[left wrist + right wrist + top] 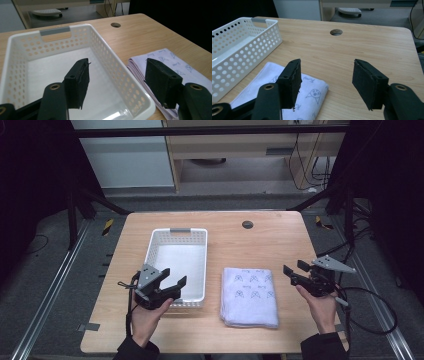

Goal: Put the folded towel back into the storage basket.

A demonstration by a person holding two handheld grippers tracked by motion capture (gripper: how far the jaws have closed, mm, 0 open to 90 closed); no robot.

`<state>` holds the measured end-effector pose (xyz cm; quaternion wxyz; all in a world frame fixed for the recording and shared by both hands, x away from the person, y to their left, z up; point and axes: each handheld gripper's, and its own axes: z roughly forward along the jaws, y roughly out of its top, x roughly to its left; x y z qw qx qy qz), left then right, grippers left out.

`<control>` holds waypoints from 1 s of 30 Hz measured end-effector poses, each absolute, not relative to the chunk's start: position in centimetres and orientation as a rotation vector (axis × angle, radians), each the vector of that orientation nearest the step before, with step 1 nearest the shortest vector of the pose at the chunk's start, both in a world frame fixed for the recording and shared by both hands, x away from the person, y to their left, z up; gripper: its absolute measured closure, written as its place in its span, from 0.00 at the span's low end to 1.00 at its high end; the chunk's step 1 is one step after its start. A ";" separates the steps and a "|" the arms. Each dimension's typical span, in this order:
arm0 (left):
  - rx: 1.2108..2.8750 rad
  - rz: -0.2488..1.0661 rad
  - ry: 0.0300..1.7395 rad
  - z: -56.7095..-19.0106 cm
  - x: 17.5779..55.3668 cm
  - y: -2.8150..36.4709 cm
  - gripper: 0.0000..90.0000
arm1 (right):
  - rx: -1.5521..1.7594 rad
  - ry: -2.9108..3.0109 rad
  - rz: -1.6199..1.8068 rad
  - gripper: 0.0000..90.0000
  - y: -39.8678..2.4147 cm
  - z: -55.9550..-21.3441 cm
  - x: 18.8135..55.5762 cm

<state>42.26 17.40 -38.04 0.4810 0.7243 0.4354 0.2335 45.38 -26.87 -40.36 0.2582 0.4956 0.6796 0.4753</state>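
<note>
High view is showing a folded towel [249,296] lying flat on the wooden table [260,240], right of centre, at about five o'clock from the table's middle. It is pale lilac with small printed figures. Just beside it, at its nine o'clock, a white perforated basket [200,265] is sitting with nothing in it, the two close but not touching.

The right gripper [295,270] is hovering at the towel's three o'clock, near its far right corner, held in the person's right hand [320,305]. In the right gripper view its jaws are standing wide apart with nothing between them, the towel's corner [312,92] lying below the left jaw and bare table beneath the other.

The left gripper [172,280] is hanging over the basket's near end, at the towel's nine o'clock, in the person's left hand [147,317]. In the left gripper view its jaws are gaping wide and gripping nothing; one is sitting over the basket's floor [50,72], the other over the towel's edge [140,65], straddling the basket's side wall.
</note>
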 end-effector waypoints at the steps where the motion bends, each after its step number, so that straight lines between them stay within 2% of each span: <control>1: 1.771 0.563 1.054 -38.1 42.3 17.0 0.39 | 1.341 1.848 1.284 0.45 -26.8 -40.4 45.4; 30: 1.901 0.487 0.959 -40.1 41.5 10.2 0.43 | 1.310 1.910 1.229 0.39 -25.7 -41.3 45.7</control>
